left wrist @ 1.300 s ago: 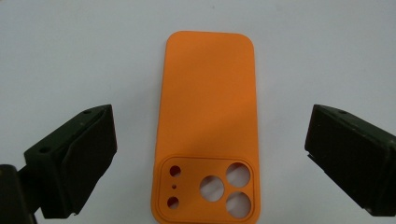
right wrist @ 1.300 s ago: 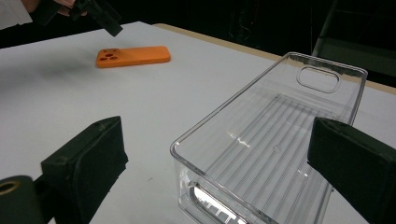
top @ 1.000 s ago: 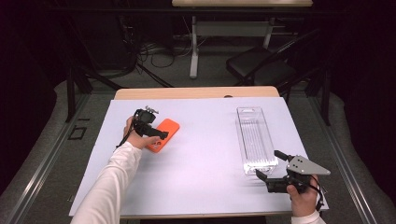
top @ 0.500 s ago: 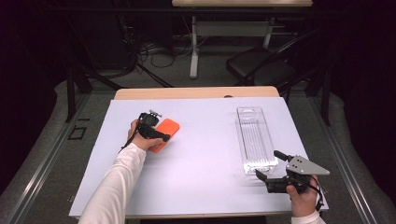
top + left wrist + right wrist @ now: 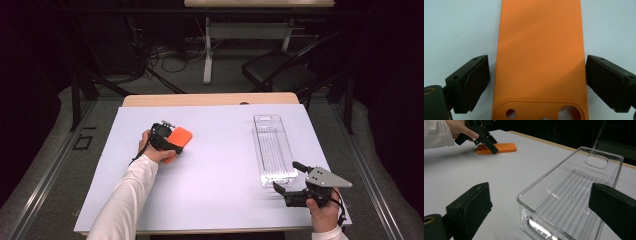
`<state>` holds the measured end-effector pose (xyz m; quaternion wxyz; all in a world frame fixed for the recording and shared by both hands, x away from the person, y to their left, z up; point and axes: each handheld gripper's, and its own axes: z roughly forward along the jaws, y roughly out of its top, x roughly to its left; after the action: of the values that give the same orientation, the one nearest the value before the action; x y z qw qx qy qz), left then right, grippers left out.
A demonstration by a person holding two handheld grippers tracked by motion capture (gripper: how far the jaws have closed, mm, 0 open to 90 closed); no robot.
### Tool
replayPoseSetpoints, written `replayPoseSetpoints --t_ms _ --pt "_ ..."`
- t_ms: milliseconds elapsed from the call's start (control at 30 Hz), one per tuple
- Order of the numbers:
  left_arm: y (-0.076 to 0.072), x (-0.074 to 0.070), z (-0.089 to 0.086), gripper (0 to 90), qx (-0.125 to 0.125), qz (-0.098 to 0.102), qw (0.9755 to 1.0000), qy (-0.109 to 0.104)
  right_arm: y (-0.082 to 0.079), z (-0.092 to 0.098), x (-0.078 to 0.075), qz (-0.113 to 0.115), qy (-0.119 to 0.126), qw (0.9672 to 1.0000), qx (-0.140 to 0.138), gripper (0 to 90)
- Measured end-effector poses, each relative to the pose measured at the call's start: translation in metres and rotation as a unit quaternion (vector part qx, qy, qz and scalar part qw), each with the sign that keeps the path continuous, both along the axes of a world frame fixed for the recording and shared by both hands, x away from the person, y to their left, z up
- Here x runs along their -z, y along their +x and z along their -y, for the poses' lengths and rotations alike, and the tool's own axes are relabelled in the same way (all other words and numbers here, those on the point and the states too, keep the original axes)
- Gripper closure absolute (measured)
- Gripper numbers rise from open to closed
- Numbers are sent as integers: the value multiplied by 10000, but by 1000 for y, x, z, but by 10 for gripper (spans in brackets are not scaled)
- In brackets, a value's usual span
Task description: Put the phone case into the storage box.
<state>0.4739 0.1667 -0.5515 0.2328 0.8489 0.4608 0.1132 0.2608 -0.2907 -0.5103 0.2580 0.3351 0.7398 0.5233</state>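
While the orange phone case (image 5: 540, 55) lay flat on the white table cover (image 5: 220, 165), back side up, the left gripper (image 5: 537, 82) stood right over it with its jaws spread wide, one on each long edge and neither quite touching. That straddle looked like the setup for a pinch across the case's width, near the camera cutout. In the left gripper view the case's long axis ran straight away from the jaws, cutout end nearest them; in the high view it lay slanted at the table's left, its free end pointing toward the far right. Well apart at the right stood the clear plastic bin (image 5: 273, 150), lengthwise front to back and empty, probably the destination. The right gripper (image 5: 290, 187) waited just beside its near end, jaws wide, holding nothing.
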Motion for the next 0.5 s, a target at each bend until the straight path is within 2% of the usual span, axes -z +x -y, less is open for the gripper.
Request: replayPoseSetpoints --t_ms 233,500 --pt "1 0 -2 69 36 -5 10000 -18 0 0 0 -6 -11 10000 -3 38" --pt "0 -2 -2 130 107 -15 9999 -53 0 -1 0 8 3 10000 -11 38"
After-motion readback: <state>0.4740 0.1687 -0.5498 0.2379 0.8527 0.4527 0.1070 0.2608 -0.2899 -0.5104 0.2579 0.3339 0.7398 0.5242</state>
